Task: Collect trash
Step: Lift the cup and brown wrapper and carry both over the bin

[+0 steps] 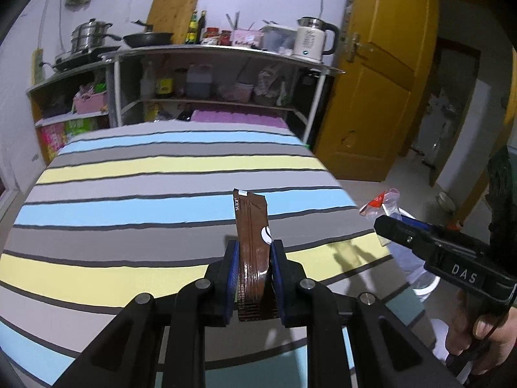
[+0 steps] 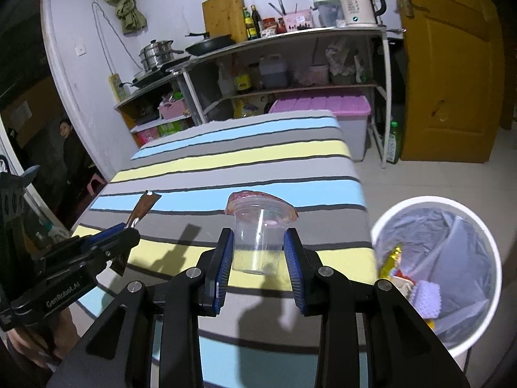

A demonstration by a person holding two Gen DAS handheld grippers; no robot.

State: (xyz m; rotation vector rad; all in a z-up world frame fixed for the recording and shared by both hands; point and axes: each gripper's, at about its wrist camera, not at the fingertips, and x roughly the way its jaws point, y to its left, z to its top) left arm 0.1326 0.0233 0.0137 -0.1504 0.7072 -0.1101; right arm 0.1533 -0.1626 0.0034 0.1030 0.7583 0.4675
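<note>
My left gripper point(image 1: 254, 249) is shut on a brown stick packet point(image 1: 252, 226) that stands upright between its blue pads, lifted above the striped table point(image 1: 129, 194). That packet point(image 2: 142, 208) and the left gripper point(image 2: 127, 231) also show at the left of the right wrist view. My right gripper point(image 2: 258, 239) is shut on a clear plastic cup point(image 2: 258, 236) with a peeled pink foil lid, held upright over the table's near right part. The right gripper point(image 1: 384, 223) with its cup point(image 1: 383, 203) shows at the right edge of the left wrist view.
A white bin point(image 2: 439, 271) lined with a grey bag and holding some wrappers stands on the floor right of the table. Shelves point(image 2: 290, 64) with pots, bottles and a kettle line the far wall. A yellow door point(image 2: 452, 80) is at the right. A person point(image 2: 69, 148) sits in the left doorway.
</note>
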